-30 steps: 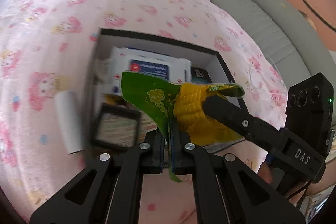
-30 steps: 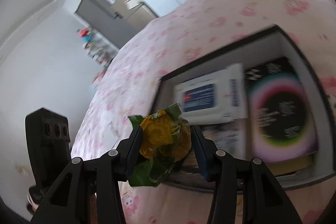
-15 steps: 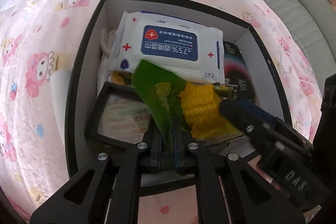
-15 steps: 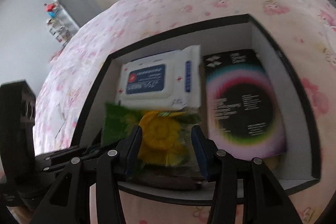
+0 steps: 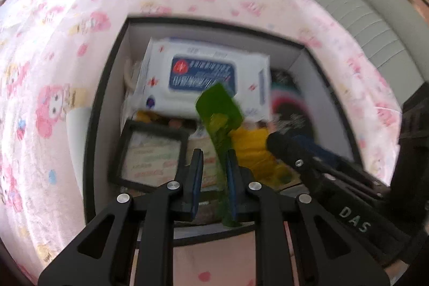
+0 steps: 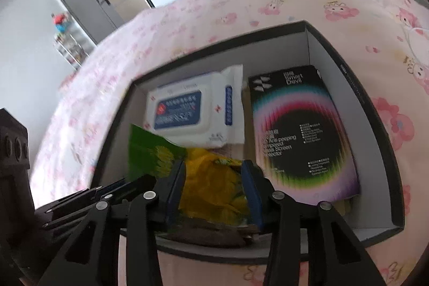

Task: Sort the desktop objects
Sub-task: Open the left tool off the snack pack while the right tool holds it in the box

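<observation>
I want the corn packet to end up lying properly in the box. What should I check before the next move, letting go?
1. Corn packet over the box interior: ok.
2. Right gripper jaws flanking the yellow body: ok; firm contact cannot tell.
3. Left gripper jaws parted, green flap between them: grip cannot tell.
4. Landing spot free of the wipes pack and screen protector box: ok, it sits beside both.
5. Packet resting on what lies beneath: cannot tell.
</observation>
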